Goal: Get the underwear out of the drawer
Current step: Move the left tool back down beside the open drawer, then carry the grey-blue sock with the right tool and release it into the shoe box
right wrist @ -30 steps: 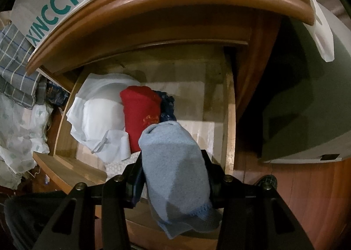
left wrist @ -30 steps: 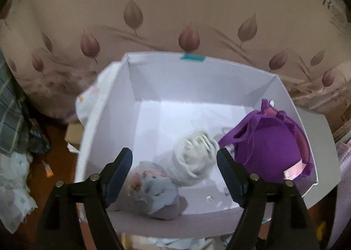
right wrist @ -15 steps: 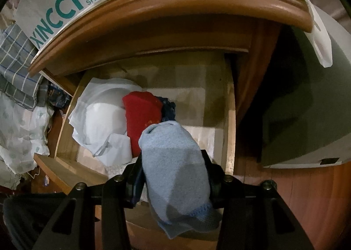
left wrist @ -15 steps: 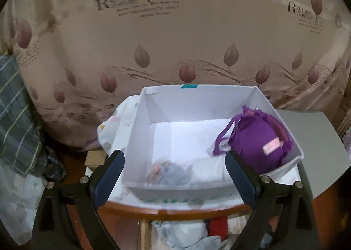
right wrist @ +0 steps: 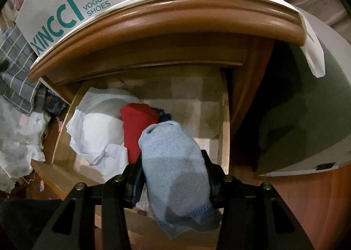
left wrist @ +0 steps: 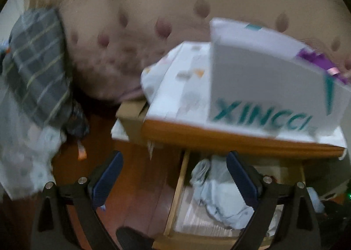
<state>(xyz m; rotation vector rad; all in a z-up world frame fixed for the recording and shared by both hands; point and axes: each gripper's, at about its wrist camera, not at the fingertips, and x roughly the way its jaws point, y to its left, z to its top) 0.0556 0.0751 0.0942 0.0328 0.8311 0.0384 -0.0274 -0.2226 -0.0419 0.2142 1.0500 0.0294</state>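
My right hand-held gripper (right wrist: pixel 174 175) is clamped on a rolled light-blue underwear (right wrist: pixel 173 171), both pads pressing its sides, and holds it above the front of the open drawer (right wrist: pixel 226 131). Just behind the roll lie a red folded garment (right wrist: pixel 137 125) and a dark one, mostly hidden by it; to their left a white bundle (right wrist: pixel 98 127) fills that side of the drawer. The right half of the drawer floor is bare. The nightstand's rounded wooden top (right wrist: pixel 166 21) overhangs the back of the drawer.

My left hand-held gripper (left wrist: pixel 175 175) has its jaws spread wide with nothing between them, over the drawer's left wall (left wrist: pixel 177 193). Its blurred view shows pale cloth in the drawer, and what the right view cuts off: purple cloth (left wrist: pixel 318 61) peeking from the white shoe box (left wrist: pixel 263 87) on the nightstand, and a patterned bedspread (left wrist: pixel 153 8) behind.
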